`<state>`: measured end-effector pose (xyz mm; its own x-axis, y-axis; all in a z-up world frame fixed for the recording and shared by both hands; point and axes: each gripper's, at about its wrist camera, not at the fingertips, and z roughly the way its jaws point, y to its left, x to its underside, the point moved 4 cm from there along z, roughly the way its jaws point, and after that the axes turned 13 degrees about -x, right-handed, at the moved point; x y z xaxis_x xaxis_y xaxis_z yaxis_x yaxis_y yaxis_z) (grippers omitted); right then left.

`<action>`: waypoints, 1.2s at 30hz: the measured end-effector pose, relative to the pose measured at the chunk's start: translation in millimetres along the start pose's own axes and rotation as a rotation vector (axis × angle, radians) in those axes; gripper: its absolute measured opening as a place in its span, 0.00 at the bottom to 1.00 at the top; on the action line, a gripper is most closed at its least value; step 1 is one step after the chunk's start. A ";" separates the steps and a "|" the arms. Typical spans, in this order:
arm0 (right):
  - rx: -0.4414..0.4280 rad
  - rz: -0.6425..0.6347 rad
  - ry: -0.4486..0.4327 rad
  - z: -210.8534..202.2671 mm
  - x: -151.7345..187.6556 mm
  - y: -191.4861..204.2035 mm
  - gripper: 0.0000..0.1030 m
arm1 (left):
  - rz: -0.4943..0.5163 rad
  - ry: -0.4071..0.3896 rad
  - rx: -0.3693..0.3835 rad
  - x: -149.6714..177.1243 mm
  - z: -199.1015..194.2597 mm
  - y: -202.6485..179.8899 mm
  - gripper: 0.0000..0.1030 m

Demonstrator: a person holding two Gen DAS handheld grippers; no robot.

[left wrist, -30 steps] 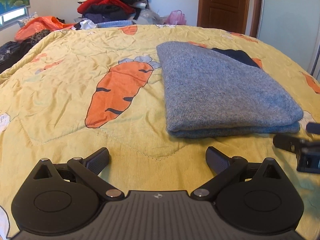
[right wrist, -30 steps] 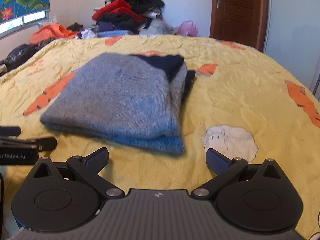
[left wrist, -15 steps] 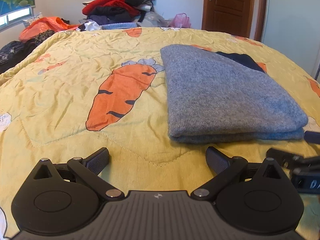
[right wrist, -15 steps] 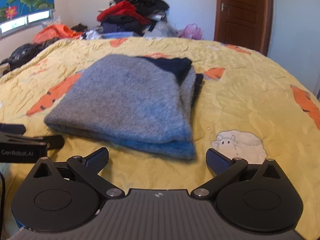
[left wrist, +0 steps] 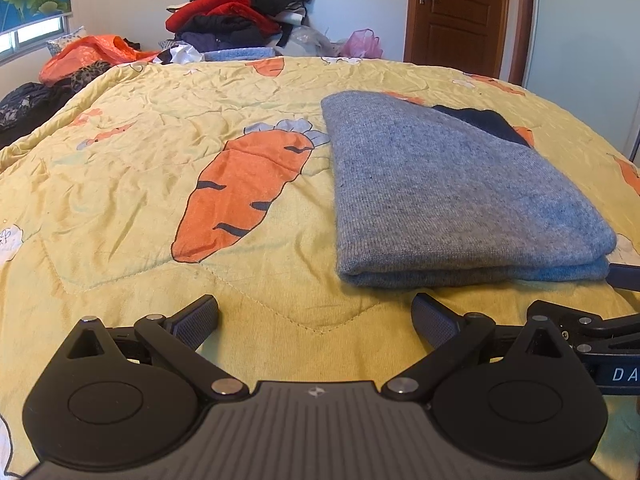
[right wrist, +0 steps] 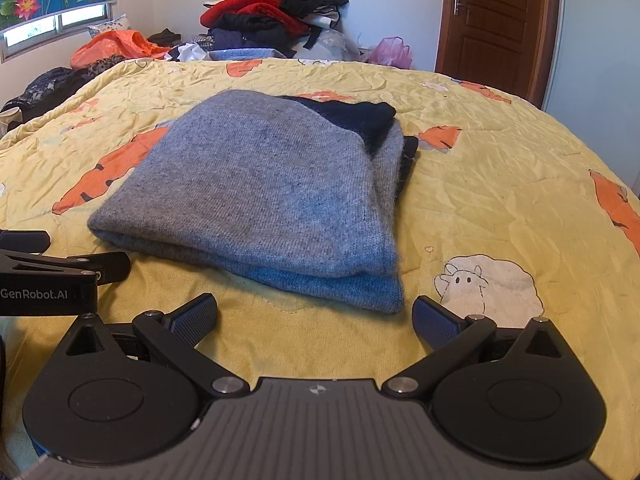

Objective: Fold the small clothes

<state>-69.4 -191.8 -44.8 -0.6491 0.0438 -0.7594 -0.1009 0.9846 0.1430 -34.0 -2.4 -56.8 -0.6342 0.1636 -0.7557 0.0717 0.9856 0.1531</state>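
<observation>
The gray sweater (right wrist: 256, 196) lay folded on the yellow bed (right wrist: 500, 184). Both the left gripper (left wrist: 315, 314) and right gripper (right wrist: 315, 314) had jaws wide apart, holding nothing. This fold looked done; next they might fetch another garment.

A grey knit sweater (right wrist: 264, 192) with dark navy trim lies folded flat, centre frame, on the yellow carrot-print quilt (right wrist: 500, 184).

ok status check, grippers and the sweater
Left gripper open, empty. Right gripper open, empty. Grey sweater folded on the quilt. Nothing in the way.
</observation>
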 end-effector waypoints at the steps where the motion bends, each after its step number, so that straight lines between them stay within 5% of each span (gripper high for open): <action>1: 0.000 0.000 0.000 0.0 -0.1 -0.2 1.00 | 0.001 -0.001 0.001 -0.1 0.0 -0.2 1.00; 36: -0.001 0.000 0.000 0.5 -0.2 -0.8 1.00 | 0.014 -0.011 0.017 -1.1 4.2 1.3 1.00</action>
<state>-68.8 -192.5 -45.1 -0.6494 0.0434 -0.7592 -0.1018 0.9844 0.1434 -30.1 -1.1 -58.4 -0.6247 0.1775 -0.7604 0.0936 0.9838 0.1527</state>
